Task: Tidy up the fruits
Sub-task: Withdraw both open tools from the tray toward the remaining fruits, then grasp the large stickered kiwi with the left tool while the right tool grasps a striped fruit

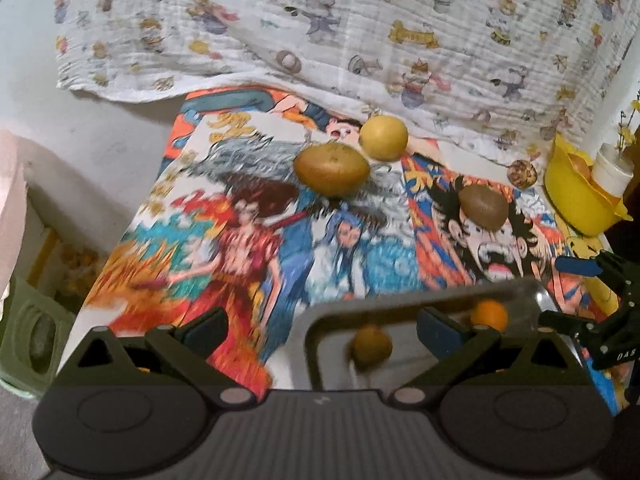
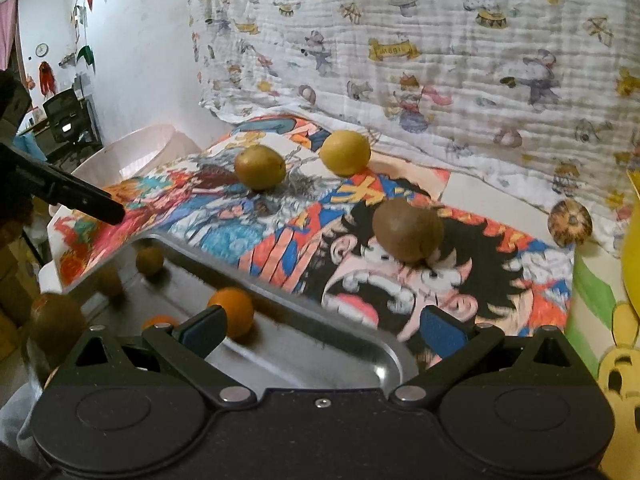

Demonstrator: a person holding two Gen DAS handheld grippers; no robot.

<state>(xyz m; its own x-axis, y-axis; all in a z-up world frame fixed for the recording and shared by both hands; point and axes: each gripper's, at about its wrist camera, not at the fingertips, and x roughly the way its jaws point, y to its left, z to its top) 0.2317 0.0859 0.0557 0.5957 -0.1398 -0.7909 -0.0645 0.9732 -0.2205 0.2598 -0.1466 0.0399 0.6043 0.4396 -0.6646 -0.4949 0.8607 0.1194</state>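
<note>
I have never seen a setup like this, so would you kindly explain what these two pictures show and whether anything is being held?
No robot arm here: a person holds a two-finger gripper in each hand, each carrying a fisheye camera looking along its fingers. One picture comes from the left gripper, the other from the right gripper; both are open and hold nothing. Ahead lies a table under a cartoon-print cloth. On it sit a yellow round fruit, a greenish-brown fruit, a brown kiwi-like fruit and a small patterned ball. Nearest the grippers is a metal tray with an orange fruit and a few brownish fruits inside. A yellow bowl stands at the right.
</note>
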